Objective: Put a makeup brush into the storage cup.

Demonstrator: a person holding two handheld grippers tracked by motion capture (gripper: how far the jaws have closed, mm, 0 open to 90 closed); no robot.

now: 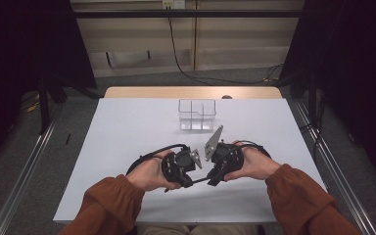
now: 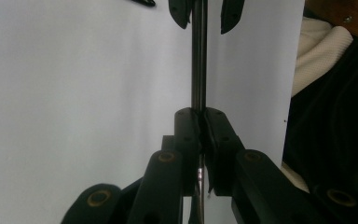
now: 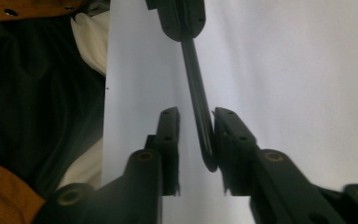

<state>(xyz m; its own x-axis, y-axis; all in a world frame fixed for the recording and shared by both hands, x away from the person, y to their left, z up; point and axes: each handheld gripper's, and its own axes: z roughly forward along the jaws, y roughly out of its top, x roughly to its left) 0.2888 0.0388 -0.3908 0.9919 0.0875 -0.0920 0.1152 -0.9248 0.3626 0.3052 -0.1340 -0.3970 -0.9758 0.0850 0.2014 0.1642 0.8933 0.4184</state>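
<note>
A thin dark rod spans the short gap between my two grippers, low over the white table near its front edge. My left gripper is shut on one end of the rod, its pads pressed flat against it. In the right gripper view the rod's other, rounded end lies between the jaws of my right gripper. It rests against the right-hand finger, with a clear gap to the other finger. In the high view the left gripper and right gripper point at each other.
A clear plastic container with compartments stands on the table behind the grippers. The table's front edge runs just past the jaws, with the person's dark clothing beyond it. Orange sleeves come in from below.
</note>
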